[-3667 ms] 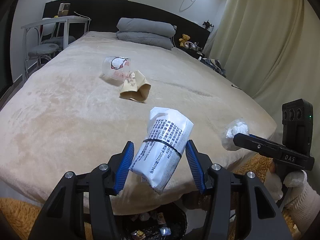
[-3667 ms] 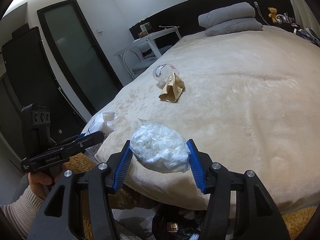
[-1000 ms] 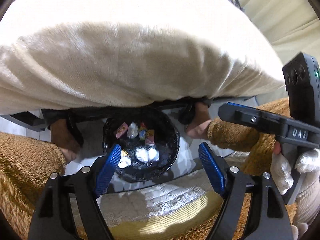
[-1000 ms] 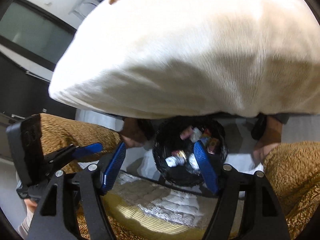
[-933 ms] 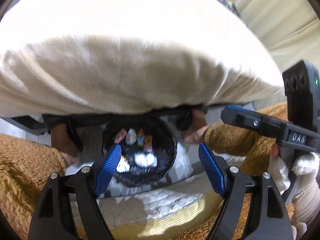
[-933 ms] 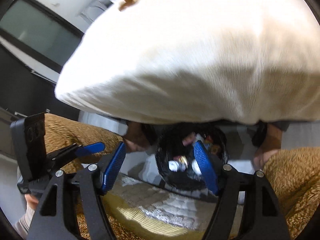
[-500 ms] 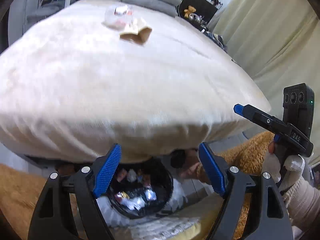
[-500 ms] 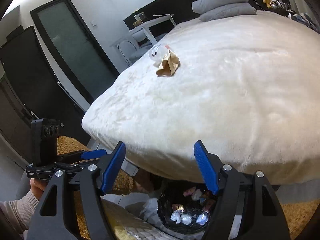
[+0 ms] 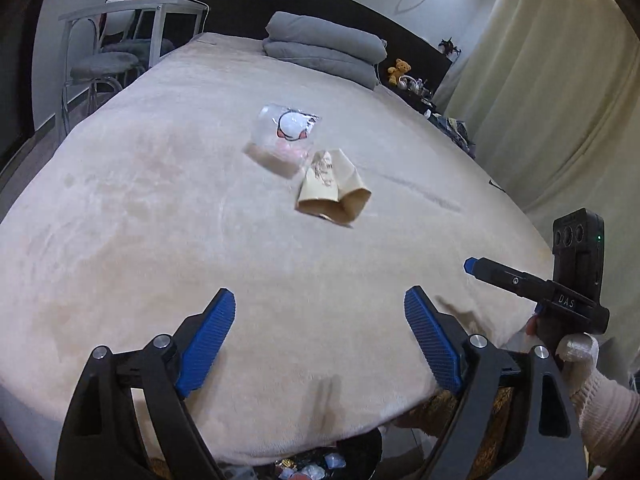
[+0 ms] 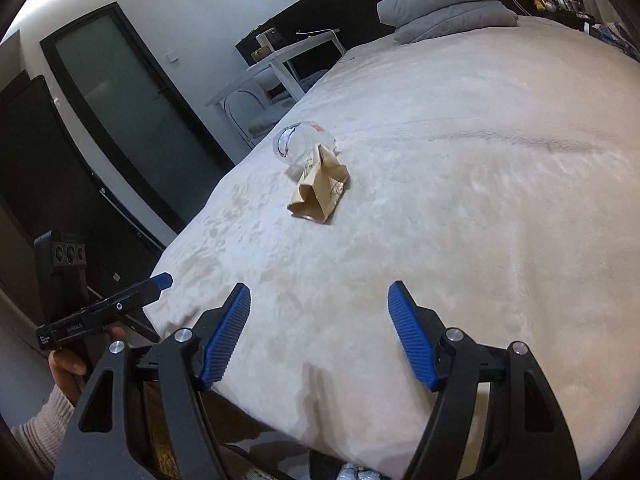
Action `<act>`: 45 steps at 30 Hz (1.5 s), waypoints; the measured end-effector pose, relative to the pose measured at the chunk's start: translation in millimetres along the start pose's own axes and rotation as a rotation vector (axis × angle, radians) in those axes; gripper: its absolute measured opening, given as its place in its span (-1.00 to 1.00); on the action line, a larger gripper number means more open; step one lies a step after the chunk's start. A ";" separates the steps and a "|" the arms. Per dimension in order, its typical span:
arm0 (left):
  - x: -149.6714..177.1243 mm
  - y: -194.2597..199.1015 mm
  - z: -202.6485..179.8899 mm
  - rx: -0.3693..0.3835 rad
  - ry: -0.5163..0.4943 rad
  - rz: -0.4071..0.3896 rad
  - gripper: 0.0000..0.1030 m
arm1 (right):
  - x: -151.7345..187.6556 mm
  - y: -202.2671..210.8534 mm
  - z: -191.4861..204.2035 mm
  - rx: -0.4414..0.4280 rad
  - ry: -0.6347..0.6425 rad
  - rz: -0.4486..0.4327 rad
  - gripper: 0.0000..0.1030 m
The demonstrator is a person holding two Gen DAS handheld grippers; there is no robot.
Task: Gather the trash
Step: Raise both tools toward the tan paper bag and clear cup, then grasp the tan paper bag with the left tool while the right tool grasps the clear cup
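At the foot of the bed, low in the left wrist view, a black trash bin (image 9: 352, 454) peeks out under the mattress edge, with small wrappers inside. Just above it the left gripper (image 9: 320, 332) hangs over the near edge of the cream blanket (image 9: 140, 240), jaws spread wide and opening further, nothing between the blue pads. The right gripper (image 10: 320, 336) sits beside it, also over the blanket edge, jaws parted fairly wide, empty too. Each shows in the other's view: the right one off to the side, held by a hand in a white glove (image 9: 576, 354); the left one held by a bare hand (image 10: 68, 364) with a ribbed sleeve.

Mid-bed, well apart from both grippers, two pieces of trash remain: a crumpled brown paper bag (image 9: 332, 194) lying on its side, open end toward the foot, and right behind it, touching or nearly so, a clear plastic bag (image 9: 286, 136) with a red and white print.

Farther back, two grey pillows (image 9: 324, 50) are stacked against the black headboard (image 9: 240, 0). A teddy bear (image 9: 399, 70) sits beside them. A white desk (image 9: 132, 10) and a chair (image 9: 102, 64) stand on one side, cream curtains (image 9: 560, 80) on the other, a dark glass door (image 10: 132, 120) in the right wrist view.
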State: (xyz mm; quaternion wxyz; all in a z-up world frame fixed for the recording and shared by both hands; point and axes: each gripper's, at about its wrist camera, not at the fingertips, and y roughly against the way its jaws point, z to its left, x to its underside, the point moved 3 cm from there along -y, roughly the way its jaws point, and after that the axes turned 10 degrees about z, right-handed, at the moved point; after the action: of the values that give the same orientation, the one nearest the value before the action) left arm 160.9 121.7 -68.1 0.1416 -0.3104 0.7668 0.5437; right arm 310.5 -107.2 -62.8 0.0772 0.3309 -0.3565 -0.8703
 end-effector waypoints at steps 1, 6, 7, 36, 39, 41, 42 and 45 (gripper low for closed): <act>-7.0 -3.6 3.4 0.002 0.005 0.000 0.77 | -7.0 -3.8 0.5 -0.010 -0.008 -0.009 0.54; -38.2 -27.6 19.5 0.024 0.031 0.029 0.87 | -45.2 -20.6 2.7 -0.027 -0.008 -0.056 0.67; -44.0 -32.3 21.9 0.025 0.035 0.032 0.87 | -50.6 -22.4 1.9 -0.032 -0.009 -0.065 0.70; -123.7 -154.2 -5.1 0.158 0.014 0.209 0.85 | -82.2 -6.3 -38.8 -0.086 -0.120 -0.132 0.91; -122.5 -156.4 -8.4 0.134 0.006 0.210 0.40 | -81.7 -6.6 -38.1 -0.082 -0.120 -0.131 0.91; -121.9 -154.4 -12.2 0.130 0.001 0.204 0.31 | -81.5 -6.6 -38.6 -0.078 -0.119 -0.131 0.91; -120.8 -152.4 -12.8 0.132 -0.007 0.199 0.27 | -81.3 -6.7 -38.6 -0.076 -0.118 -0.131 0.91; -119.3 -144.7 -15.0 0.131 -0.023 0.181 0.15 | -80.5 -6.5 -40.7 -0.066 -0.120 -0.131 0.91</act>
State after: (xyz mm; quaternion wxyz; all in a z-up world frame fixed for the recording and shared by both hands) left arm 345.4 115.0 -104.2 0.1207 -0.2237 0.8241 0.5063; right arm 398.8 -95.8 -46.7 0.0097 0.2977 -0.3092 -0.9031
